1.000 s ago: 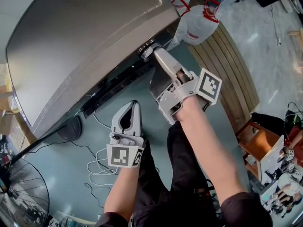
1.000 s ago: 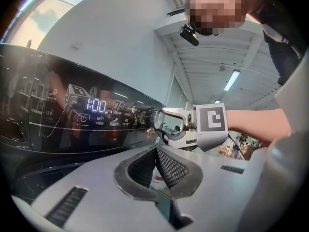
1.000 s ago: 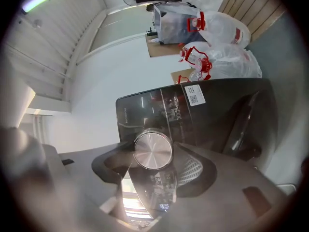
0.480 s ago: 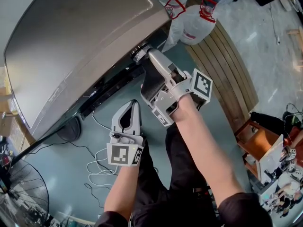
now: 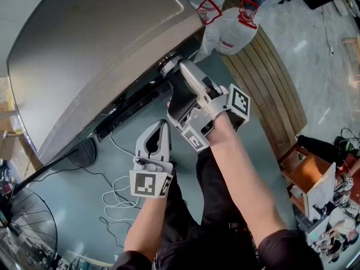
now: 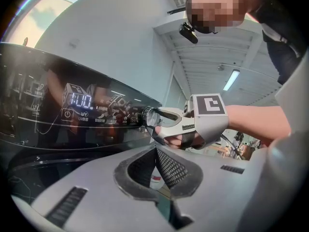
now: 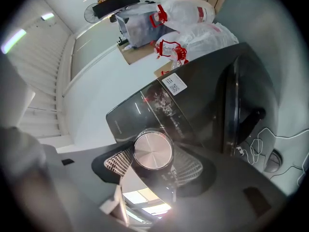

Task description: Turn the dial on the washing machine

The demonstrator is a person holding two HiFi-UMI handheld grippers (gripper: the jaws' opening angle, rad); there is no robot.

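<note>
Head view first: right gripper is up at the dark glossy control panel of the grey washing machine, and the left gripper hangs just below. Left gripper view: its jaws are pressed together with nothing between them. Right gripper view: the round brushed-metal dial sits right between the jaws, pinched by a pad on each side.

Workshop-like hall: ribbed high ceiling, tube light, floor cables, fan.
</note>
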